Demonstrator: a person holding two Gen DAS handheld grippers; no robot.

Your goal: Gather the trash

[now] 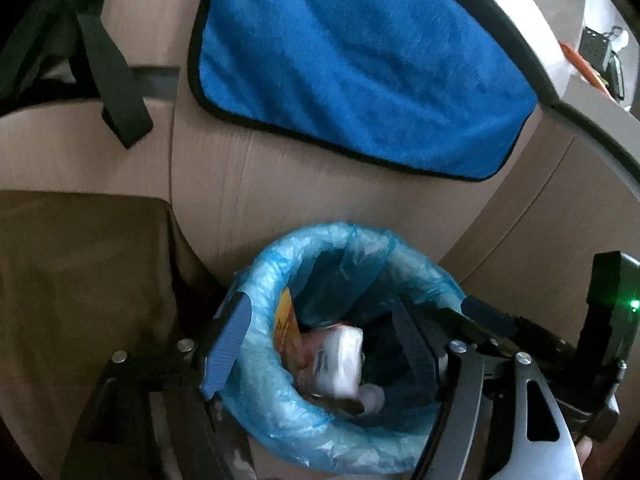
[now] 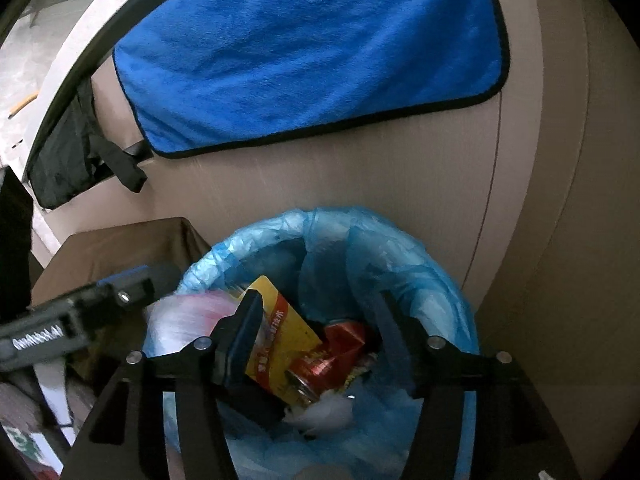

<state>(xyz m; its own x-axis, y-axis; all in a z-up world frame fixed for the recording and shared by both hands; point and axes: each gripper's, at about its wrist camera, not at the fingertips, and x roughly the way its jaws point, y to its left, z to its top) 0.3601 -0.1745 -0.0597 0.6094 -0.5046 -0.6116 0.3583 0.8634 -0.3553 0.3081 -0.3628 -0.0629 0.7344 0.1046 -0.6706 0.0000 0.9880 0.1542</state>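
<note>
Both views look down into a bin (image 1: 280, 412) w/ a light-blue plastic liner (image 2: 452, 280) folded over the rim, lower centre of each frame, standing against a beige cabinet front (image 2: 360, 176).

Inside the bin, right-wrist view: yellow card packet (image 2: 280, 336) w/ red print leaning at left-centre, crushed red can (image 2: 340, 344) just right of it and touching, white crumpled paper (image 2: 324, 412) below them. A pale pink-white wrapper (image 2: 188, 320) shows blurred at the left rim. In the left-wrist view a white wrapped piece (image 1: 344, 356) is blurred in the bin's middle, beside the yellow packet.

Left claw (image 1: 356, 328): released, fingers wide apart astride the bin rim, nothing pressed between the pads. Right claw (image 2: 320, 336): released too, both fingers over the bin mouth, trash below them, none gripped.

Blue towel (image 1: 360, 68) w/ black edging hangs on the cabinet, upper part of both frames. Black strap (image 2: 124, 168) dangles at left. Brown box (image 2: 120, 248) sits left of the bin.
</note>
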